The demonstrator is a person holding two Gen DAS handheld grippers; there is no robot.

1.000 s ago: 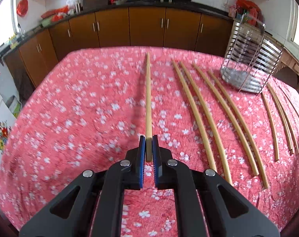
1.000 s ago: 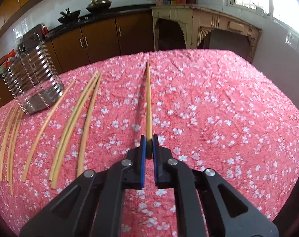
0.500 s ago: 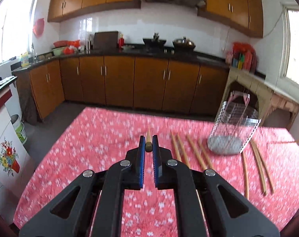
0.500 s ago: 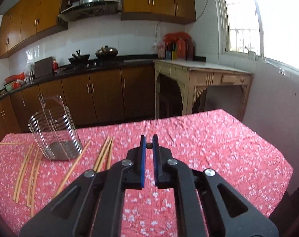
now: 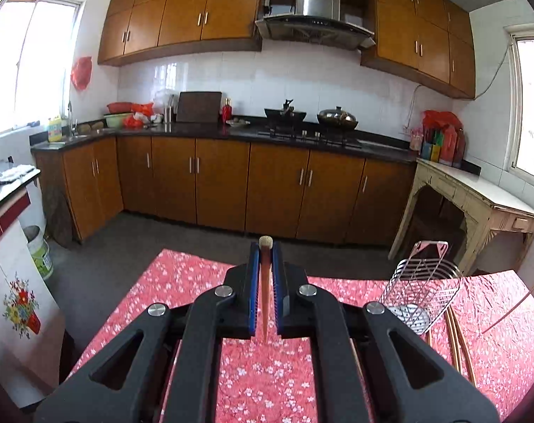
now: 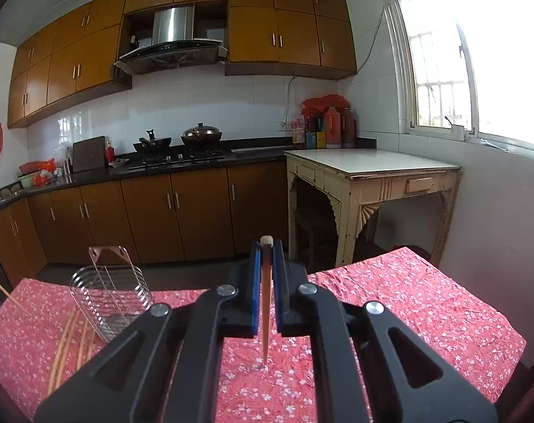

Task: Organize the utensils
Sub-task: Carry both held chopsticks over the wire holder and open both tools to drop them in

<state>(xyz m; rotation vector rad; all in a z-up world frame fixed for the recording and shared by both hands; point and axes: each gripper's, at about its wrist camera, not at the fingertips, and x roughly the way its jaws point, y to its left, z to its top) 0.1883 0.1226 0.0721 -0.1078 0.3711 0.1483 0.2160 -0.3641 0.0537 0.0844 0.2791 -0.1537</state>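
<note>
Both grippers are now tilting up toward the kitchen cabinets, where a second ago they were pointing down along chopsticks lying flat on the cloth. The left gripper [image 5: 265, 250] is clamping one wooden chopstick [image 5: 264, 289] between its blue ribbed pads, the blunt round end poking out past the fingertips and the thin end hanging down behind them. The right gripper [image 6: 266, 246] is pinching a second chopstick [image 6: 265, 303] the same way, its tapered tip pointing down at the red flowered tablecloth [image 6: 425, 310] below. Ahead and right of the left gripper, one wire utensil holder [image 5: 420, 294] of shiny metal bars is standing on the cloth, with about three loose chopsticks [image 5: 457, 338] lying just past it. In the right wrist view the same holder [image 6: 108, 299] is sitting ahead and left, with about four slim wooden sticks [image 6: 68, 345] lying beside it.
</note>
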